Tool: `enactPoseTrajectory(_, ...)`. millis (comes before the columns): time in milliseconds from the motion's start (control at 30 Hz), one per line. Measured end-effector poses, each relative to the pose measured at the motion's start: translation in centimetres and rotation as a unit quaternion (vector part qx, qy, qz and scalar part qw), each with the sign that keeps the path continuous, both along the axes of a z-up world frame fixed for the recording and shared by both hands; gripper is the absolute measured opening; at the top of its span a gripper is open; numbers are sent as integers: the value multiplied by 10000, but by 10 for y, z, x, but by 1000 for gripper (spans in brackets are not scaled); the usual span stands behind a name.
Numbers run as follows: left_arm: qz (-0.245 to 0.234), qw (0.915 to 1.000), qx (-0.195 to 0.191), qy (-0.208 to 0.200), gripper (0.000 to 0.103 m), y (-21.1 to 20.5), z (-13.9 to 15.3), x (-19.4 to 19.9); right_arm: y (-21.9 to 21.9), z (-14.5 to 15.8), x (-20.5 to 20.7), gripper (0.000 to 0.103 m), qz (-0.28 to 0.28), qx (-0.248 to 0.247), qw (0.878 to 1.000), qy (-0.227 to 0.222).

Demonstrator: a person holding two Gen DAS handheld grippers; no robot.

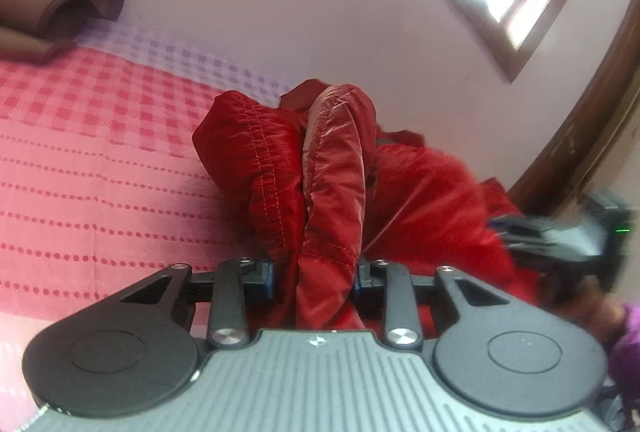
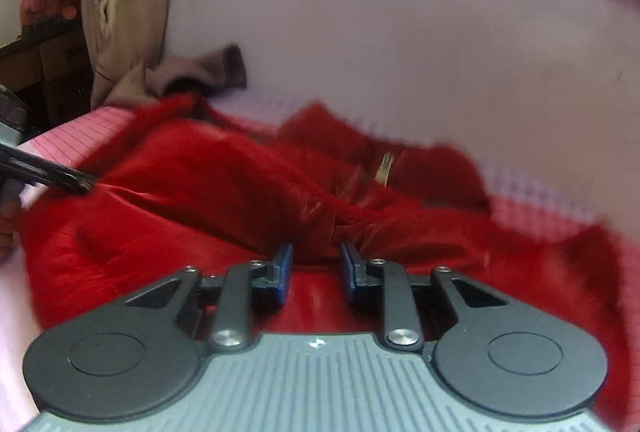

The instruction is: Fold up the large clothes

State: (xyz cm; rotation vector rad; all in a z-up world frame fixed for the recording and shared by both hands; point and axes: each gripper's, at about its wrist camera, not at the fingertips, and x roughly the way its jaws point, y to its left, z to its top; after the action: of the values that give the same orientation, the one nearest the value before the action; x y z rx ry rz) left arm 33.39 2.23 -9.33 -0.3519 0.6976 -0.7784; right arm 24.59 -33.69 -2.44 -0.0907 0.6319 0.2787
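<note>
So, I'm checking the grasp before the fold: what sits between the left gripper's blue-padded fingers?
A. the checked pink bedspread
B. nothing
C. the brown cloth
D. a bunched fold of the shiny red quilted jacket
D: the left gripper pinches a bunched fold of the shiny red quilted jacket.

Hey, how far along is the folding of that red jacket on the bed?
Early stage. Done: nothing looks folded; the red jacket lies rumpled across the checked bedspread. In hand: the left hand-held gripper pinches a bunched, stitched edge of it; the right hand-held gripper has fabric between its fingers, though blur hides whether they press it. Left: spreading it flat and making every fold.
</note>
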Motion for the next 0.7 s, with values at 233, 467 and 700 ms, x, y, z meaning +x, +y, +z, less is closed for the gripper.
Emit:
enactPoseTrajectory(233,-613,9969,429,228,95,2,-6,13,-14,-20,6,24,89,526,9985,120)
enactPoseTrajectory(467,-486,9967,-210,611,47,-17,-11,10,-20,-28,13,24,58,856,9962,165)
enactPoseTrajectory(700,721,9927,-760,597,24,-33,45,-36,-25,-33,14,24,-179,1343,9905,249)
